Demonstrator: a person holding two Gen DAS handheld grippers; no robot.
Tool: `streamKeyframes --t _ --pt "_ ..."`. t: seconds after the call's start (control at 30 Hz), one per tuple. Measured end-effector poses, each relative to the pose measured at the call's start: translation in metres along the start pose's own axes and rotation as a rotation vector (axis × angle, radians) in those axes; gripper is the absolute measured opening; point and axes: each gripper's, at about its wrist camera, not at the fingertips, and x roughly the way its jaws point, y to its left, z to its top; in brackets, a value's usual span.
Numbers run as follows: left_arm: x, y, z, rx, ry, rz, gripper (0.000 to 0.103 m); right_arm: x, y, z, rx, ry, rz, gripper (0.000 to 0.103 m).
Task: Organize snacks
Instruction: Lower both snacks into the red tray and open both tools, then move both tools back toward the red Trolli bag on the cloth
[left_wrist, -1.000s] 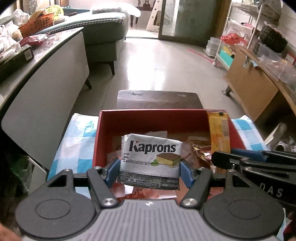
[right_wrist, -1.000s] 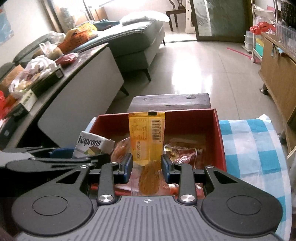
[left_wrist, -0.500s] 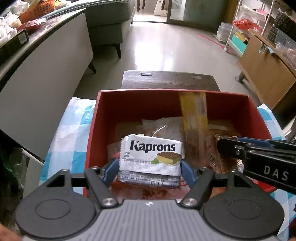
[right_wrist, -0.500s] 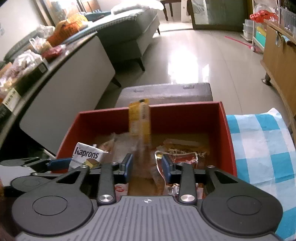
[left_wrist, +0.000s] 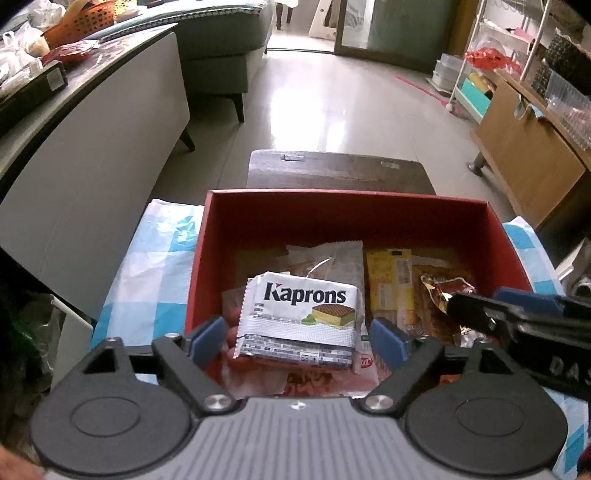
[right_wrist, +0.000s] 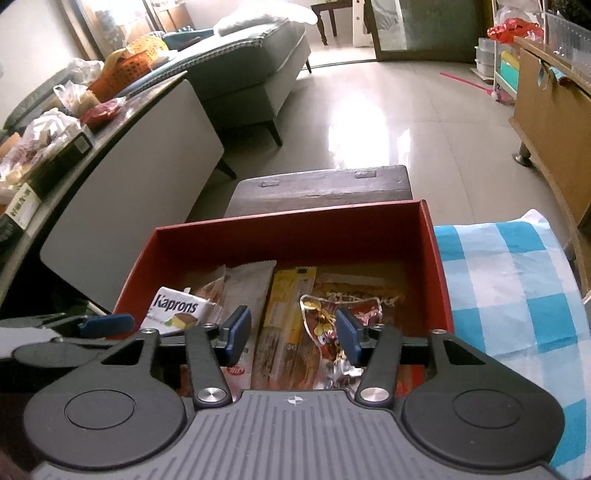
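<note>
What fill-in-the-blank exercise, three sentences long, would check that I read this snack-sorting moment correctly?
1. The snacks lie inside a ____ box.
2. The white packet between the opening fingers of the left gripper bears the name ____.
3. The cloth under the box has white and ____ checks.

Missing words: red; Kaprons; blue

Light: I see daylight from the far doorway (left_wrist: 373, 33)
Glare: white patch on the floor tiles (right_wrist: 365, 125)
Edges: I get fisheye bending, dark corners
Focus: sharp up close, softer far off
</note>
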Motion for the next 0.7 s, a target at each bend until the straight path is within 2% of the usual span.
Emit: streamKeyframes --t 0.27,0.37,0.53,0.7 --pt "-0.012 0.003 -0.009 -0.005 0.008 -0.019 0.082 -0.021 0.001 -0.007 -0.004 -0.01 -0.003 0.066" --pt "-0.022 0.001 -0.019 0.01 0.011 -0.035 0.082 -0.031 -0.002 -0.014 -0.006 -0.012 -0.017 0.072" --pt "-0.046 -0.005 -0.047 0.04 0.017 -0.088 0.082 -0.048 -0.01 -0.033 -0.004 0.008 -0.045 0.072" --pt "-0.063 -0.009 -0.081 0.064 0.064 -0.139 0.082 -0.065 -0.017 -0.061 0.013 0.037 -0.061 0.073"
